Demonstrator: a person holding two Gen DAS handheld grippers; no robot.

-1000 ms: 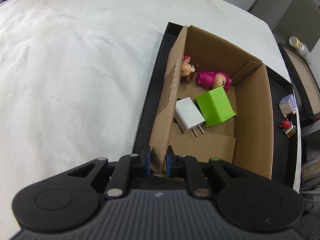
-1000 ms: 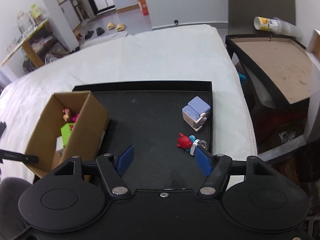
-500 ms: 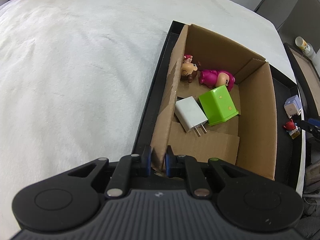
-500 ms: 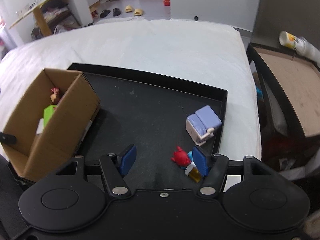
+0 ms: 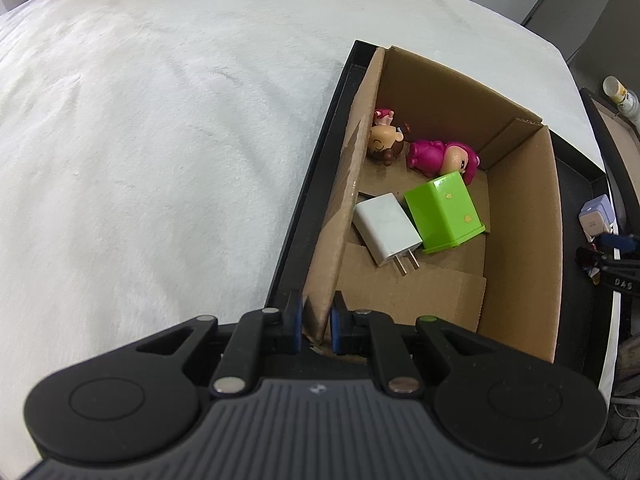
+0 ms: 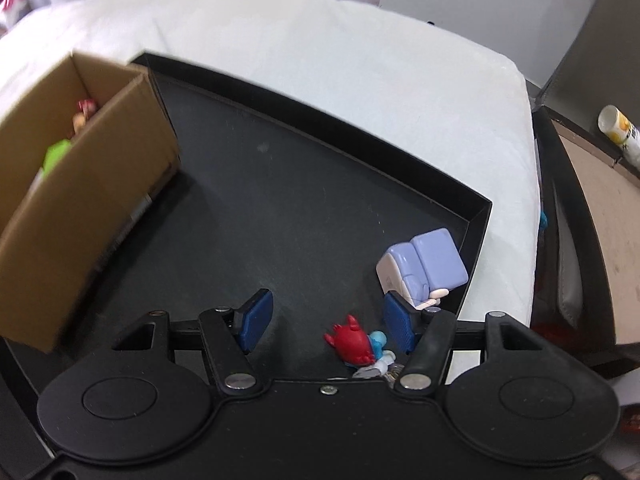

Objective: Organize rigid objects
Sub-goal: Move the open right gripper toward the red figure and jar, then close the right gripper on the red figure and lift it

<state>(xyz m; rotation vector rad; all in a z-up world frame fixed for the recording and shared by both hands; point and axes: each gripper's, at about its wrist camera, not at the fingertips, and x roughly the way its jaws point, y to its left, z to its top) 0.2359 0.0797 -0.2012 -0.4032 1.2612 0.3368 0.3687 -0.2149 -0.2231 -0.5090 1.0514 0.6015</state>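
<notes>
Pinching the cardboard box (image 5: 520, 248) wall, the left hand-held gripper (image 5: 314, 322) is clamped; the right hand-held gripper (image 6: 328, 322) hangs spread around the red figurine (image 6: 352, 342).

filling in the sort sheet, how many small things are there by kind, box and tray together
figures: 3 (two pink in the box, one red on the tray)
chargers: 1 (white)
green blocks: 1
lilac blocks: 1
total: 6
</notes>
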